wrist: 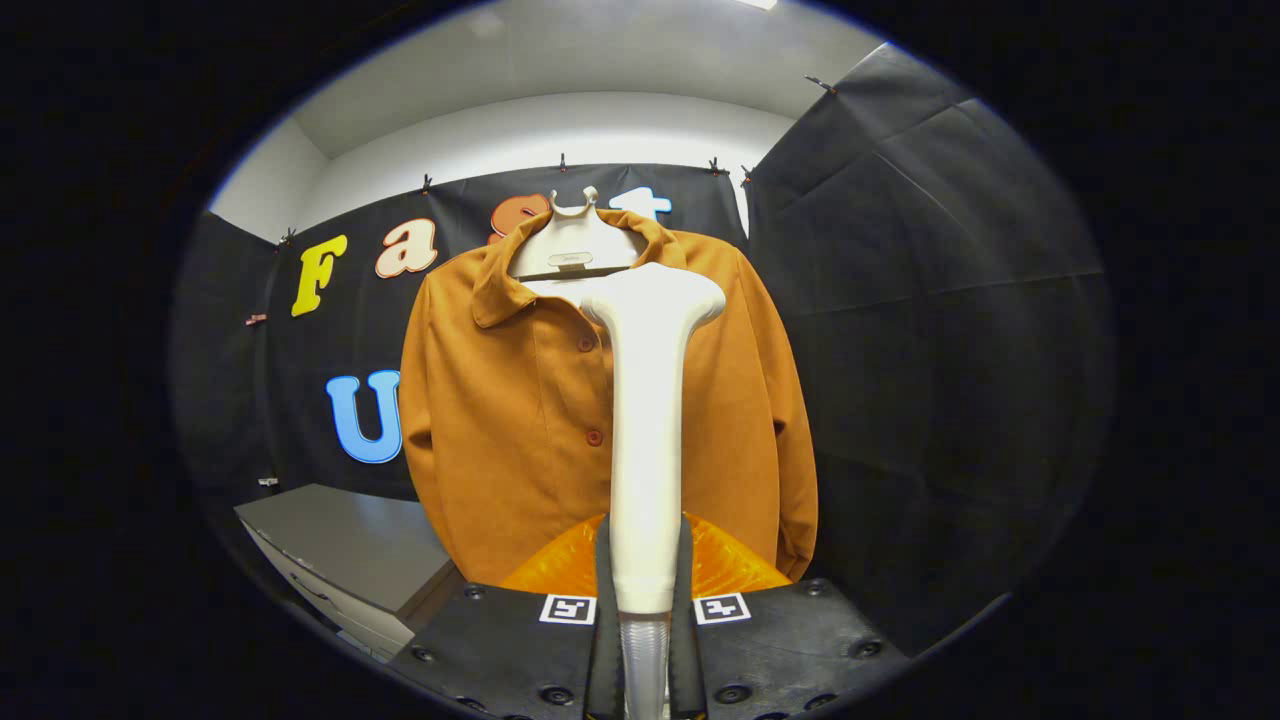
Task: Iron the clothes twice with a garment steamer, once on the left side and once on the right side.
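Note:
A brown-orange buttoned jacket [510, 420] hangs on a white hanger form [572, 245] straight ahead of me. My gripper [645, 575] is shut on the white handle of the garment steamer [647, 420], which stands upright between the fingers. The steamer's wide head [655, 295] reaches up to the collar, in front of the jacket's right half, just right of the button line. The handle hides part of the jacket's front. A clear hose end [645, 650] comes out below the handle.
A grey cabinet [345, 545] stands low at the left of the jacket. Black cloth walls close the booth behind and on the right. A shiny orange surface [730, 565] shows just beyond the fingers under the jacket's hem.

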